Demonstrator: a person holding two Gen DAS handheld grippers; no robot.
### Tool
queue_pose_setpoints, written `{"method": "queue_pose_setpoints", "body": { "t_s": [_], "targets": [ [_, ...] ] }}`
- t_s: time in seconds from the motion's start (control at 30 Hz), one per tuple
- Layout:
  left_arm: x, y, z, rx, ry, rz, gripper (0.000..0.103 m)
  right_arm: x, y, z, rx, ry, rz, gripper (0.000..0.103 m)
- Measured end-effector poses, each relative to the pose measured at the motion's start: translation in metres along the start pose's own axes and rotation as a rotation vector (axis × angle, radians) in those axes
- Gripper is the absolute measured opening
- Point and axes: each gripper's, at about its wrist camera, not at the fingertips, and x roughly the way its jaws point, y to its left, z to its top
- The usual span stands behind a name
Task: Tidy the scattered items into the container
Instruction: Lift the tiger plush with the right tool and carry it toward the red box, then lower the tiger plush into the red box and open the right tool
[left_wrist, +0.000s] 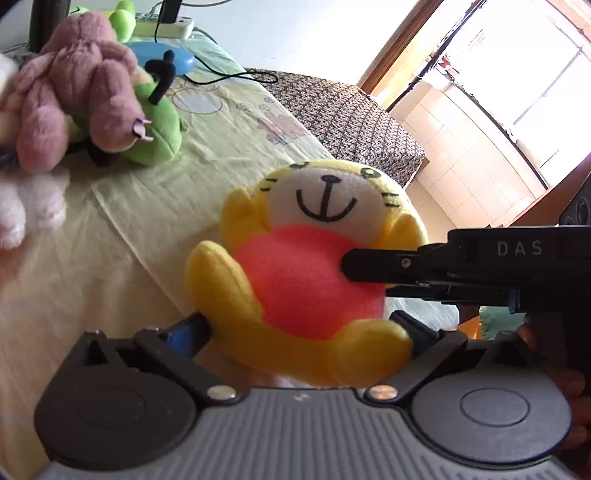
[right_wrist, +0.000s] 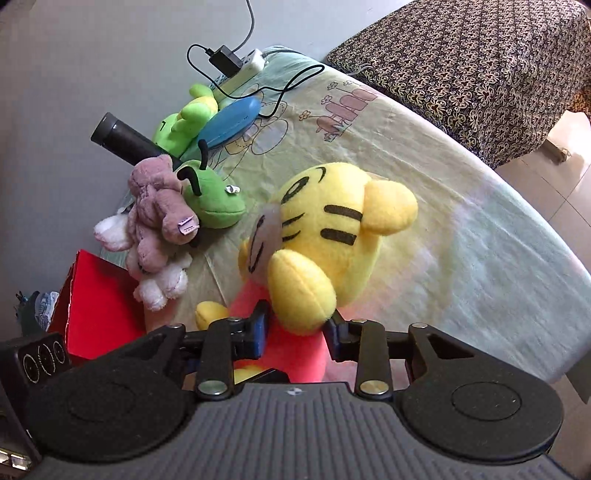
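A yellow plush tiger with a red-orange belly is held up above the bed, and both grippers grip it. My left gripper is shut on its lower body. My right gripper is shut on its middle, below the yellow head; its finger shows from the right in the left wrist view. A red box stands at the left of the bed. A mauve plush, a white plush and a green plush lie in a heap beside the box.
The bed has a pale yellow-green sheet. Behind the heap lie a blue flat case, another green plush, a black cylinder, and a power strip with cables. A dark patterned cover lies at the far side.
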Motion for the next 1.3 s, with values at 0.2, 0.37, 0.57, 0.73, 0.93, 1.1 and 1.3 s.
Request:
{"method": "queue_pose_setpoints", "body": {
  "t_s": [0.2, 0.37, 0.57, 0.73, 0.93, 1.1, 1.3],
  "targets": [
    [0.021, -0.011, 0.004, -0.031, -0.001, 0.061, 0.1, 0.02, -0.008, 0.024, -0.031, 0.089, 0.064, 0.055],
    [0.011, -0.026, 0.002, 0.003, -0.045, 0.16, 0.087, 0.037, -0.01, 0.034, -0.07, 0.155, 0.108, 0.057],
    [-0.032, -0.021, 0.003, -0.059, -0.143, 0.196, 0.084, 0.024, 0.018, 0.035, -0.234, 0.11, 0.2, 0.041],
    [-0.085, -0.014, 0.0, -0.06, -0.24, 0.238, 0.084, 0.006, 0.057, 0.027, -0.366, 0.049, 0.296, 0.041],
    [-0.168, 0.02, -0.009, -0.084, -0.375, 0.274, 0.084, -0.004, 0.131, 0.011, -0.5, 0.0, 0.407, 0.041],
    [-0.237, 0.065, -0.013, -0.042, -0.429, 0.317, 0.084, -0.001, 0.202, -0.016, -0.533, -0.072, 0.47, 0.041],
    [-0.281, 0.131, -0.017, -0.043, -0.436, 0.306, 0.087, 0.025, 0.279, -0.052, -0.555, -0.137, 0.429, 0.042]
  ]
}}
